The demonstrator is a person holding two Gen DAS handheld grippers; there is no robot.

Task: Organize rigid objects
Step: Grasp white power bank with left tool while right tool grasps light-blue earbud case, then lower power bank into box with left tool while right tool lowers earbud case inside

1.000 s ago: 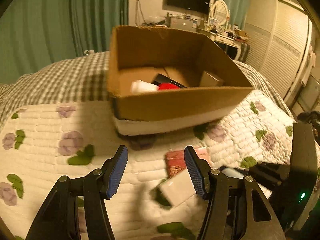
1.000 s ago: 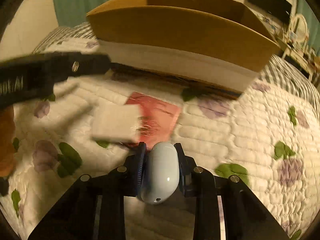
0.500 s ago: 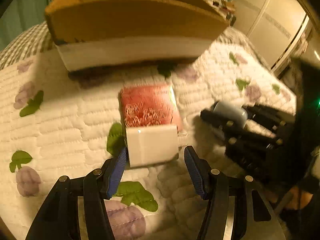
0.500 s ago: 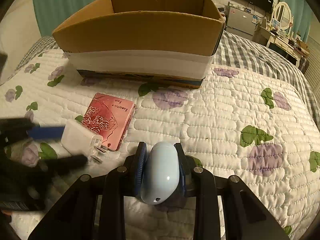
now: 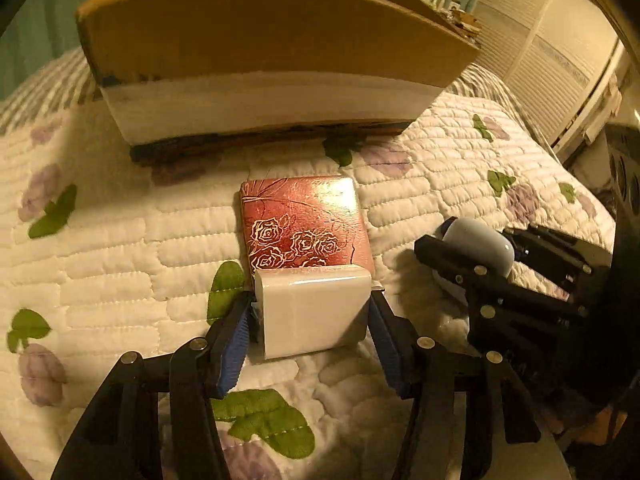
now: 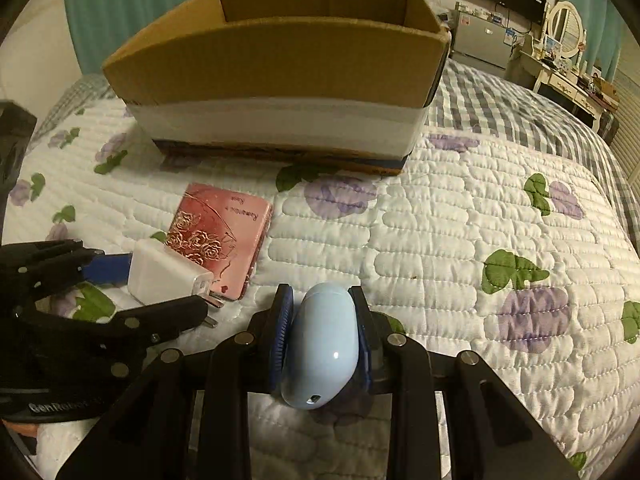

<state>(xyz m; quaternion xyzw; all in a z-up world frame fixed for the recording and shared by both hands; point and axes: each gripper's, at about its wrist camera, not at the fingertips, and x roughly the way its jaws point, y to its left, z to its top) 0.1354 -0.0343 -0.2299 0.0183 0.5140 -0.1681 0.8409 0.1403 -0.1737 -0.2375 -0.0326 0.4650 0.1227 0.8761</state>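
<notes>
A white plug-in charger [image 5: 314, 312] lies on the quilt, overlapping the near edge of a red rose-patterned booklet [image 5: 304, 226]. My left gripper [image 5: 310, 316] has its jaws on both sides of the charger, closed against it. The charger also shows in the right wrist view [image 6: 166, 272], with the booklet [image 6: 222, 236] beside it. My right gripper [image 6: 322, 320] is shut on a pale blue oval case [image 6: 324, 340], held just above the quilt; the case shows in the left wrist view [image 5: 478, 242]. The cardboard box [image 6: 280, 60] stands behind.
The box [image 5: 272, 28] sits on a white floral quilt [image 6: 460, 240] over a checked bedspread. Its inside is hidden from both views. A dresser, mirror and TV stand at the far right of the room. White wardrobe doors are on the right.
My left gripper dropped down and forward to the charger and closed its jaws onto it. My right gripper drew back slightly with the blue case still in it.
</notes>
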